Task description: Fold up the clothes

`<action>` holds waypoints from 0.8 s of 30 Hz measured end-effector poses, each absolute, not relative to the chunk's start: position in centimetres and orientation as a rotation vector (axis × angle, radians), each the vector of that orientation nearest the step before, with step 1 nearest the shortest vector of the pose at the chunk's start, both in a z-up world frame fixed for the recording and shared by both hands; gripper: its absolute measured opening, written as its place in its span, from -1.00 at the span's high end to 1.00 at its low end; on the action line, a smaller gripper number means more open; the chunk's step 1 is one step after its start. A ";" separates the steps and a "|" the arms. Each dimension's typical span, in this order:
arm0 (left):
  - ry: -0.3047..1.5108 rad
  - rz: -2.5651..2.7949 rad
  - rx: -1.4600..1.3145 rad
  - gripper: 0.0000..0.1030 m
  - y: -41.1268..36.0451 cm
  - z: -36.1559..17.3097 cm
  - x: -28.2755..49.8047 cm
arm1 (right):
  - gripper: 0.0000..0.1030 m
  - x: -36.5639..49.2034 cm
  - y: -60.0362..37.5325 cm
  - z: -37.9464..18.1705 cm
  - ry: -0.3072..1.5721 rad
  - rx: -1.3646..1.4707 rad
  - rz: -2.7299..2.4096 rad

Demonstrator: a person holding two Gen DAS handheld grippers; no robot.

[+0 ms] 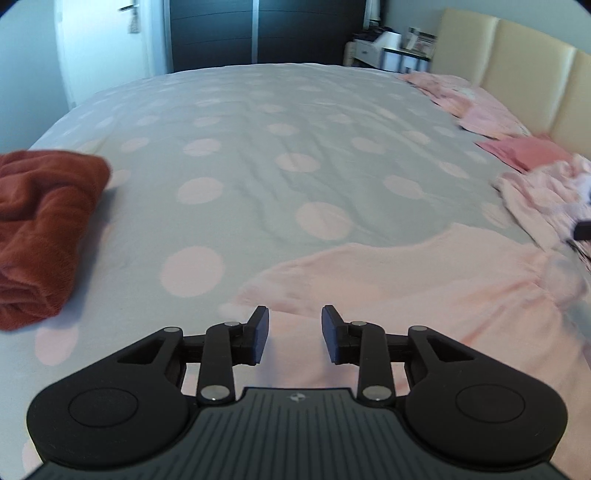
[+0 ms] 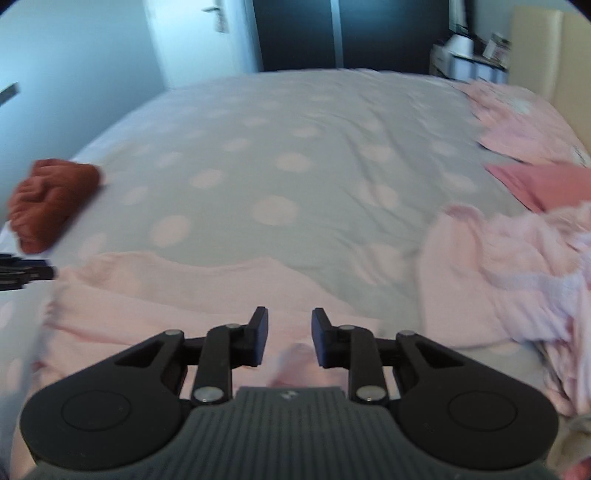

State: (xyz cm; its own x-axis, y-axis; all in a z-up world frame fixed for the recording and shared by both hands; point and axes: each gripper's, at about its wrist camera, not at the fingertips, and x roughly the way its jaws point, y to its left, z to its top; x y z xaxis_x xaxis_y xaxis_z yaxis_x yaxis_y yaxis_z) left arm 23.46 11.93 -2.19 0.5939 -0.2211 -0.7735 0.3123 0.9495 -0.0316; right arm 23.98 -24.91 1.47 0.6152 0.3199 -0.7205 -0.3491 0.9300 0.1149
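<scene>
A pale pink garment (image 1: 424, 280) lies spread flat on the near part of the bed; it also shows in the right wrist view (image 2: 177, 291). My left gripper (image 1: 294, 332) is open and empty, just above the garment's near left part. My right gripper (image 2: 289, 336) is open and empty over the garment's right part; a small raised fold of pink cloth (image 2: 291, 358) sits below its jaws. A rust-red folded garment (image 1: 40, 229) lies at the left edge of the bed and also shows in the right wrist view (image 2: 51, 199).
The bed has a grey cover with pink dots (image 1: 258, 140). A crumpled pile of pink clothes (image 2: 517, 280) lies at the right. Folded pink items (image 1: 524, 149) and pink pillows (image 1: 461, 99) lie by the cream headboard (image 1: 524, 70). A dark wardrobe (image 1: 258, 33) and door stand beyond.
</scene>
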 end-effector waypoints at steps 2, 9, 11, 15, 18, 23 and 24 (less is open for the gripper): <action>0.900 -0.347 0.141 0.43 10.6 -2.6 22.9 | 0.46 23.7 -23.6 0.4 0.844 -0.080 0.411; 0.984 -0.418 0.205 0.43 8.6 -5.0 21.3 | 0.54 23.0 -21.6 -4.1 0.999 -0.210 0.418; 1.009 -0.435 0.241 0.43 8.4 -5.9 20.6 | 0.54 22.4 -22.0 -5.2 1.046 -0.232 0.408; 1.027 -0.469 0.337 0.43 7.9 -7.3 19.4 | 0.54 20.9 -23.3 -7.1 1.097 -0.234 0.411; 1.026 -0.482 0.394 0.43 7.8 -8.1 18.8 | 0.54 20.2 -24.1 -8.2 1.122 -0.229 0.411; 1.010 -0.459 0.374 0.43 8.0 -7.0 18.7 | 0.54 19.4 -25.1 -7.2 1.110 -0.193 0.430; 0.995 -0.458 0.370 0.39 8.1 -6.5 18.3 | 0.53 19.1 -25.4 -6.5 1.094 -0.182 0.439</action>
State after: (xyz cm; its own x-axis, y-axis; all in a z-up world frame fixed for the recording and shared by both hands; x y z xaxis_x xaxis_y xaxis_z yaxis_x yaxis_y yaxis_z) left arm 18.34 8.11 -6.51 0.4640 -0.1985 -0.8633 0.5274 0.8449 0.0892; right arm 19.14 -25.44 -6.52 0.3839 0.2540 -0.8877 -0.4302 0.8999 0.0714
